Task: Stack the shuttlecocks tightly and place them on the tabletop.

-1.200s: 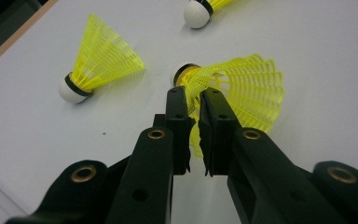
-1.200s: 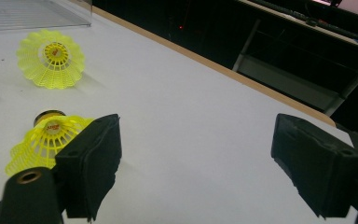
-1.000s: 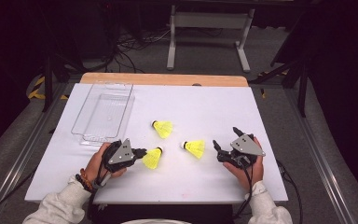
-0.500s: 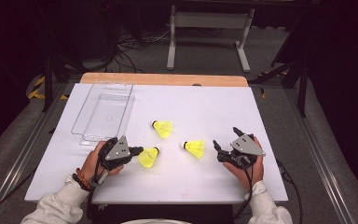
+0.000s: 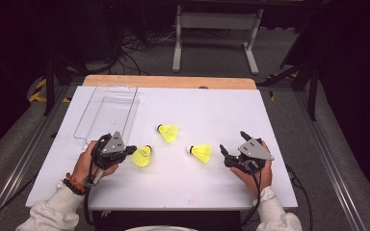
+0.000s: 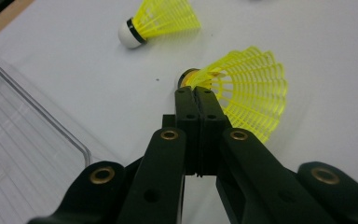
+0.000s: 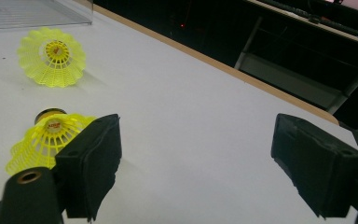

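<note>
Since the earlier frames the left hand-held gripper (image 5: pixel 131 150) has shifted slightly left and toward the clear tray (image 5: pixel 107 117), carrying a yellow shuttlecock (image 5: pixel 141 156) with it; the right hand-held gripper (image 5: pixel 231 146) has not moved. Left hand-held gripper: jaws fully closed, clamped on the edge of the held shuttlecock's mesh skirt (image 6: pixel 247 91); its dark-banded cork end points away from the camera in the left gripper view; whether the skirt touches the white worktop (image 5: pixel 212 183) cannot be told. Clear tray: at the far left of the worktop, just beyond the left hand-held gripper; its near wall shows at the left edge of the left gripper view (image 6: pixel 32 135). Right hand-held gripper (image 7: pixel 196 158): jaws wide apart, nothing between them. Second shuttlecock (image 5: pixel 200 153): lying on its side on the worktop just to the left of the right hand-held gripper, apart from its jaws; cork end to the left in the high view. Third shuttlecock (image 5: pixel 168 132): lying on its side near mid-worktop, beyond the other two, untouched.
</note>
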### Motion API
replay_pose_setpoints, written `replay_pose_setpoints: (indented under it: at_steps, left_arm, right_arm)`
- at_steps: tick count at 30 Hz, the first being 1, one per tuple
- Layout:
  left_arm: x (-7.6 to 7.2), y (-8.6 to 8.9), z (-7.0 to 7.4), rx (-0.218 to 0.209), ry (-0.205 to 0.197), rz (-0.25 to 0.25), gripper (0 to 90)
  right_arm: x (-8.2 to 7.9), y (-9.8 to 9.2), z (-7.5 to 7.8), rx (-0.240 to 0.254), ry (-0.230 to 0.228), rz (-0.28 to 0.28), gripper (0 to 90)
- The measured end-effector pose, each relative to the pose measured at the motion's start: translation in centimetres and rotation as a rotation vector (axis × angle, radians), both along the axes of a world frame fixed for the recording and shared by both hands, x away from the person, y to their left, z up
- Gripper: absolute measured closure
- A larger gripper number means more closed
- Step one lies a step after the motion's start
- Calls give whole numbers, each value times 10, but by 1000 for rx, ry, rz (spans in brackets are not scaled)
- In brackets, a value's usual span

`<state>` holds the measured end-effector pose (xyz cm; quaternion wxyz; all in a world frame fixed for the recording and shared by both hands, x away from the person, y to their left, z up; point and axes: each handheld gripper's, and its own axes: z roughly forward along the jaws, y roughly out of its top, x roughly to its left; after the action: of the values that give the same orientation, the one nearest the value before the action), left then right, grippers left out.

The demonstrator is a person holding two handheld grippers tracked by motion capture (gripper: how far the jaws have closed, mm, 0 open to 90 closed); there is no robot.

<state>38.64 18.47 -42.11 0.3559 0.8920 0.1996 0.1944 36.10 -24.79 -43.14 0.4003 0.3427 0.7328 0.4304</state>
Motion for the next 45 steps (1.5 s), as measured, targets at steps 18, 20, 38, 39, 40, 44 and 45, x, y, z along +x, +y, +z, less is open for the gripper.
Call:
replay_pose_setpoints:
  at_steps: [18, 20, 38, 39, 40, 44, 45]
  left_arm:
    - [25, -42, 18, 56, 25, 4, 885]
    - [28, -48, 20, 61, 25, -2, 882]
    - [37, -54, 41, 131, 12, 19, 900]
    - [38, -52, 42, 131, 16, 20, 900]
    - [38, -49, 43, 131, 17, 27, 900]
    - [41, -41, 46, 155, 36, 39, 900]
    - [42, -39, 46, 163, 49, 37, 900]
  right_arm:
    - [2, -2, -3, 11, 24, 0, 169]
    - [3, -2, -3, 12, 29, 0, 169]
    - [1, -2, -4, 0, 39, 22, 171]
    - [1, -2, -4, 0, 40, 23, 171]
    - [1, -1, -4, -2, 40, 23, 171]
    - [2, 0, -4, -7, 44, 24, 170]
    - [2, 0, -5, -8, 45, 26, 170]
